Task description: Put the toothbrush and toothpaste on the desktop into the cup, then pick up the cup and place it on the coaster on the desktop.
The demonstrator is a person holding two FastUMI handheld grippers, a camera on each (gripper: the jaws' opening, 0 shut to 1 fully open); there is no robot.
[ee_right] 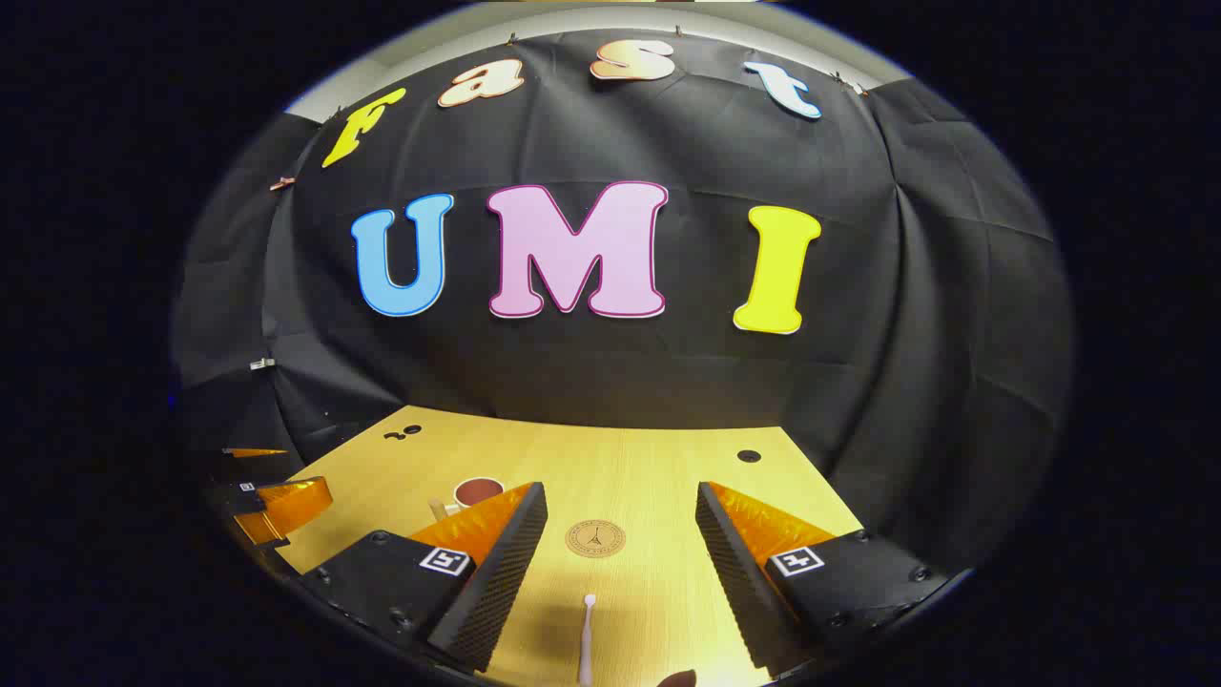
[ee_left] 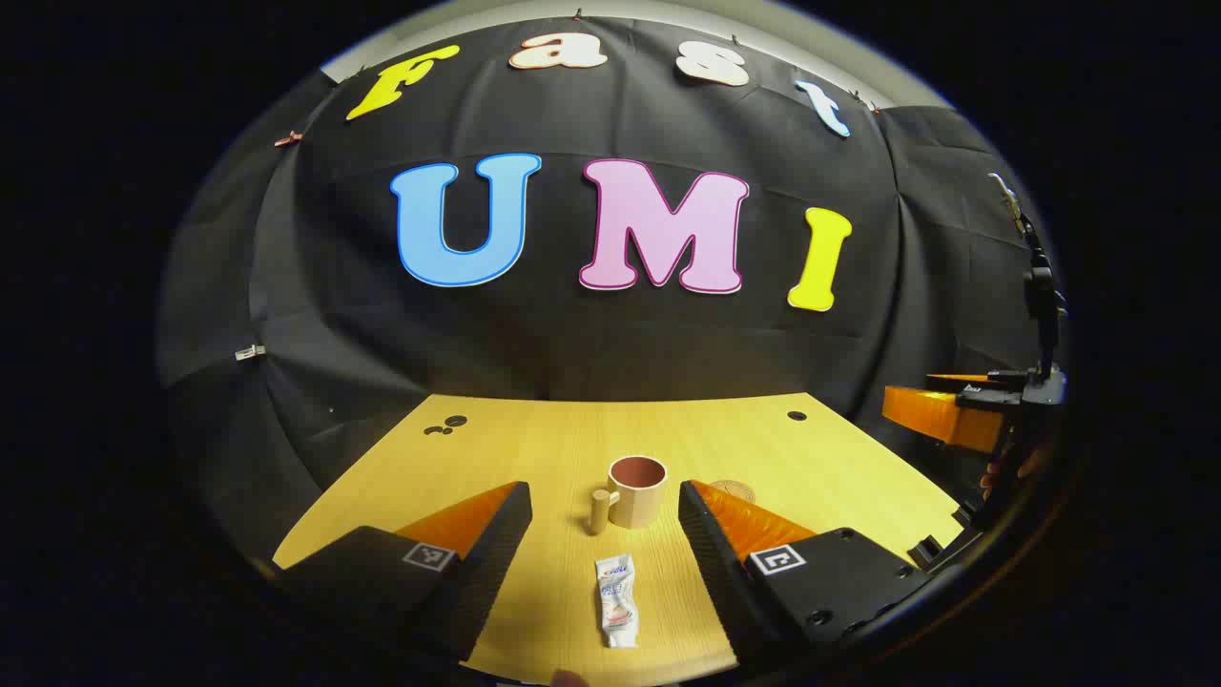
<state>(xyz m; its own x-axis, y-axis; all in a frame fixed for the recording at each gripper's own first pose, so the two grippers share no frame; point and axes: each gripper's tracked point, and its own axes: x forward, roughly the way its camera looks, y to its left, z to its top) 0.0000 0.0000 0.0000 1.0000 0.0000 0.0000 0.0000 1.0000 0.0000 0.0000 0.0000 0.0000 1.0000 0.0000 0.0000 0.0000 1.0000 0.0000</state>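
Pale wood desktop (ee_left: 839,458) carries the cup (ee_left: 636,491) mid-surface, handle toward the left edge, and the coaster (ee_right: 595,538) beside it, apparently staged for loading. Toothpaste (ee_left: 616,601) and toothbrush (ee_right: 585,637) lie flat by the near edge, long axes near-to-far, toothbrush head pointing far. Left gripper (ee_left: 604,520) brackets the toothpaste, right gripper (ee_right: 620,525) the toothbrush; both spread wide, holding nothing.

Two hand-held grippers — left (ee_left: 604,520), right (ee_right: 620,525) — ribbed wedge fingers, square tag markers, screwed dark housings.
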